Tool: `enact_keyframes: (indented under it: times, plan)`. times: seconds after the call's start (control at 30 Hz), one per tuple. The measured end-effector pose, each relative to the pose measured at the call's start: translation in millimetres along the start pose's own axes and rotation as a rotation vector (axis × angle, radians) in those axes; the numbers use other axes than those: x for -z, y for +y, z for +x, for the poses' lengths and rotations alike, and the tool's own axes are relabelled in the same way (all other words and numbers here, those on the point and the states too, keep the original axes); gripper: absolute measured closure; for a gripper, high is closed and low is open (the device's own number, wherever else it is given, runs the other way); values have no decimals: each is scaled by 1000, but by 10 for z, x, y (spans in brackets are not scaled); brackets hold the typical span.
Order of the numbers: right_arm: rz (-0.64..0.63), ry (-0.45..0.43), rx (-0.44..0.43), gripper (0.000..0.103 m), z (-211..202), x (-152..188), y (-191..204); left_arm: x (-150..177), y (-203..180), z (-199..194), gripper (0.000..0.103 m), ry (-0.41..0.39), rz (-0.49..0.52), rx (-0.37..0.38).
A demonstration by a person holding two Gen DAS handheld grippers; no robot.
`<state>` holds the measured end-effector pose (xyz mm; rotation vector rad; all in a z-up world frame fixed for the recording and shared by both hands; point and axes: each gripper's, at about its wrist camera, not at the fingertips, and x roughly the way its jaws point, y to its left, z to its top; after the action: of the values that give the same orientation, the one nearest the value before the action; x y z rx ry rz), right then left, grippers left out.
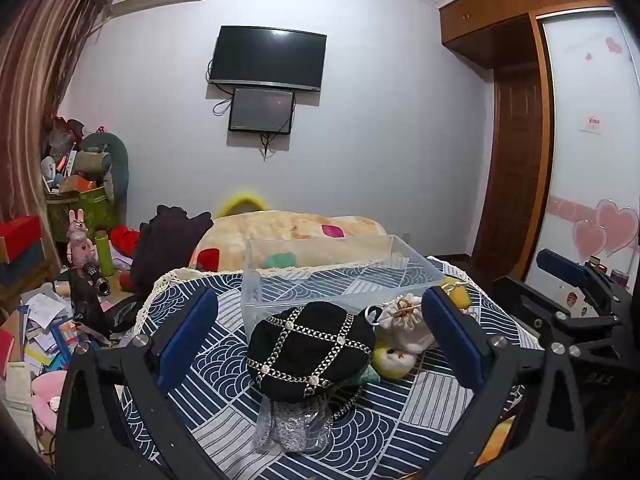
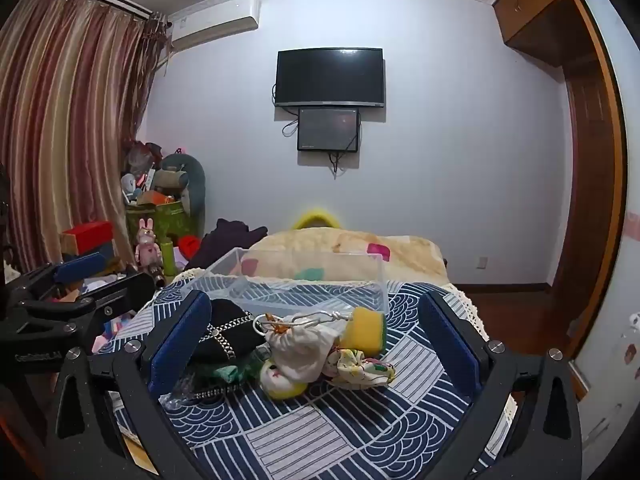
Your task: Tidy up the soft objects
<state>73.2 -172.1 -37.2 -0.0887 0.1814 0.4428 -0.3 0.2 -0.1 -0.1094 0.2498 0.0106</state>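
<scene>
Soft objects, one heap on the patterned counter (image 1: 420, 408). Left gripper (image 1: 320, 332): jaws wide open, empty, flanking the black beaded hat (image 1: 310, 346). Right gripper (image 2: 312, 340): jaws wide open, empty, flanking the white drawstring pouch (image 2: 300, 346), yellow sponge (image 2: 366, 330) and floral cloth (image 2: 360, 364). Clear plastic bin (image 1: 320, 280): just beyond the heap, apparently empty. Risk: items touch and overlap, so closing may snag a neighbour or the pouch's ring.

A table under a blue patterned cloth (image 1: 224, 364) carries a clear bin (image 1: 340, 276), black hat (image 1: 312, 348), white pouch (image 2: 300, 344) and sponge (image 2: 366, 330).
</scene>
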Motion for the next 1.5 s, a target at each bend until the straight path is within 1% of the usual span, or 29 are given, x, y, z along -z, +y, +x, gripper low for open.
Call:
enact_keyframes:
  times: [0.27, 0.33, 0.53, 0.7, 1.5]
  plan:
    - [0, -17, 13, 0, -2, 47, 33, -13, 16, -28, 0, -2, 0, 1]
    - [0, -18, 15, 0, -26, -40, -31, -5, -2, 2, 0, -1, 6, 2]
    - [12, -28, 15, 0, -112, -68, -67, -10, -39, -48, 0, -20, 26, -1]
    - [18, -29, 18, 0, -53, -19, -41, -18, -57, -91, 0, -29, 33, 11]
    - [22, -37, 10, 0, -90, -32, -22, -48, -84, -153, 0, -53, 34, 2]
